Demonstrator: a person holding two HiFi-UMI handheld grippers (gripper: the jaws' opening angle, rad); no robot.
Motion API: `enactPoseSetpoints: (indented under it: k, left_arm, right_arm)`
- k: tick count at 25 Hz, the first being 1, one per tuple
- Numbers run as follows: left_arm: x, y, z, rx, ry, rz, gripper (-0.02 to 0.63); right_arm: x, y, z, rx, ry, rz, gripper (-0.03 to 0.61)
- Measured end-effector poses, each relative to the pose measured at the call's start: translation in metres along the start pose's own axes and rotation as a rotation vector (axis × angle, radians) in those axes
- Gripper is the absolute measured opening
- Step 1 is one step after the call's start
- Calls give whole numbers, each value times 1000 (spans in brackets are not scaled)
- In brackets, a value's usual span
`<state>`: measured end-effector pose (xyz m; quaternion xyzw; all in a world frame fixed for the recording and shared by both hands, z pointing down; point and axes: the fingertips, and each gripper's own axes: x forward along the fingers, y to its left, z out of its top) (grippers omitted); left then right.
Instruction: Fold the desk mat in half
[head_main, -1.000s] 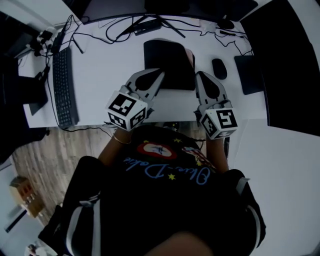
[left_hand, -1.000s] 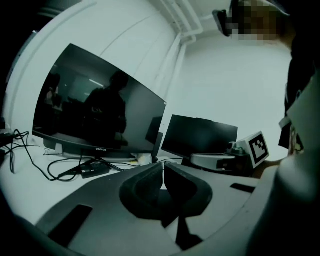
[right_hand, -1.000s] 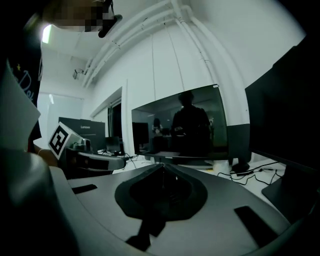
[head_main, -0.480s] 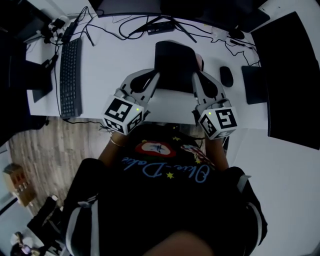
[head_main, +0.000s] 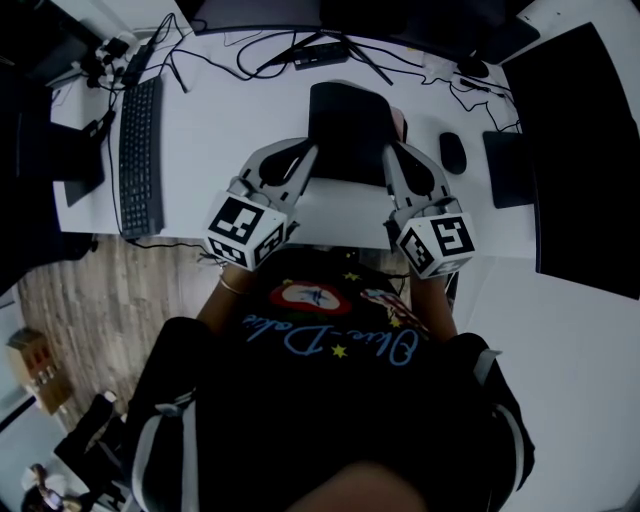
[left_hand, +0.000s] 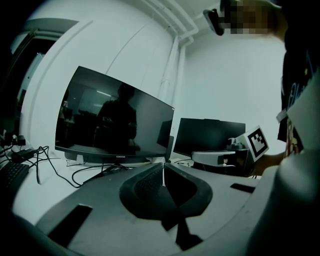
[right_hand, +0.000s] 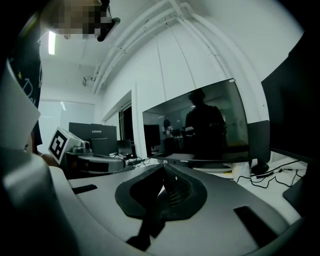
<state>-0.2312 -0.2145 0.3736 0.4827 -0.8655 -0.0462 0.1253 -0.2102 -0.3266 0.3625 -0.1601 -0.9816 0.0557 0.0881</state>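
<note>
The mat (head_main: 348, 125) lay dark and flat on the desk (head_main: 230, 140), straight ahead of the person, with a short edge nearest them. A thin pink strip (head_main: 401, 125) showed along its right edge, probably an underside or lower layer peeking out. It may therefore already have been doubled over, though the head view could not settle that.

Over the last second both grippers had shifted a little along the mat's near edge, then kept still for the last half second. The left gripper (head_main: 313, 152) sat at the near left corner and the right gripper (head_main: 389, 152) at the near right corner. I judged that the hands had settled there, either about to take the edge or finished with it.

Each gripper view showed its jaws fully together with nothing between them, aimed across the mat toward a monitor (left_hand: 112, 120). Whether the tips touched the mat could not be told.

A keyboard (head_main: 141, 155) lay well left of the mat, and a mouse (head_main: 452, 153) lay near its right side.
</note>
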Motion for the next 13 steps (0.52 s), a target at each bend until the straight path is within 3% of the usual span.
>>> enactPoseSetpoints:
  k: [13]
  left_arm:
    - [3, 4, 0, 5, 3, 12, 9]
  right_arm:
    - [3, -5, 1, 3, -3, 1, -2]
